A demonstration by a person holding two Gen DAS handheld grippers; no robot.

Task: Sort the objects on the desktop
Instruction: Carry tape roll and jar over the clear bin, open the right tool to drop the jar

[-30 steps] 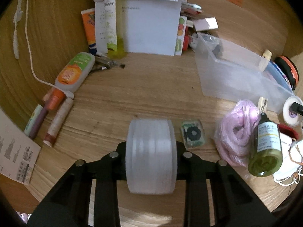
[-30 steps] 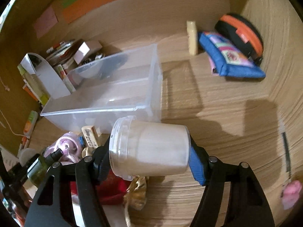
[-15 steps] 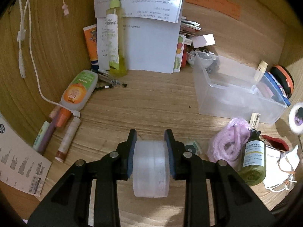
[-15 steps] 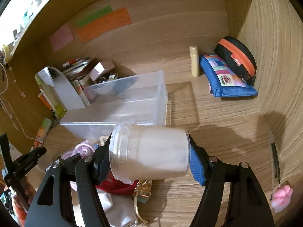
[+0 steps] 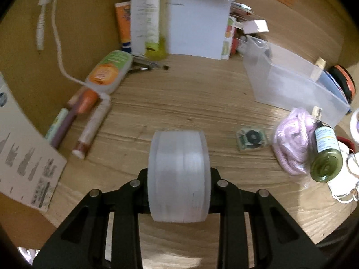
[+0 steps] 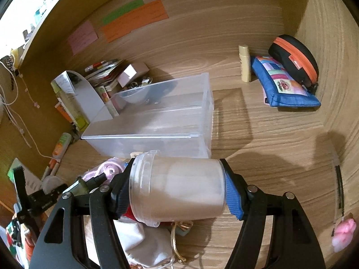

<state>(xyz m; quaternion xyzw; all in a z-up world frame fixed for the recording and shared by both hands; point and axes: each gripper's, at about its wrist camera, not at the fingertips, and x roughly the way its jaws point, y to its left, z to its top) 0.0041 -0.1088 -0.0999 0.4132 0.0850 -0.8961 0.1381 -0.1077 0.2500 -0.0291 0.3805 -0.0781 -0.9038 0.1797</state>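
My left gripper (image 5: 179, 179) is shut on a frosted white round lid (image 5: 179, 174), held on edge above the wooden desk. My right gripper (image 6: 177, 190) is shut on a clear plastic jar (image 6: 179, 190) of whitish contents, held sideways, mouth to the left, in front of the clear plastic bin (image 6: 154, 121). The bin also shows at the right of the left wrist view (image 5: 291, 89). The left gripper (image 6: 33, 201) appears at the lower left of the right wrist view.
Left view: tubes and an orange-labelled bottle (image 5: 107, 71) at left, a paper (image 5: 24, 161), a spray bottle (image 5: 154, 22), a pink bundle (image 5: 294, 141), a green bottle (image 5: 327, 152), a small packet (image 5: 252, 137). Right view: blue pouch (image 6: 282, 85), black-orange case (image 6: 296, 60), white cloth (image 6: 143, 242).
The left gripper dropped and moved closer to the desk with the lid, which looks larger now. The right gripper holds the jar and has pulled back slightly from the bin.
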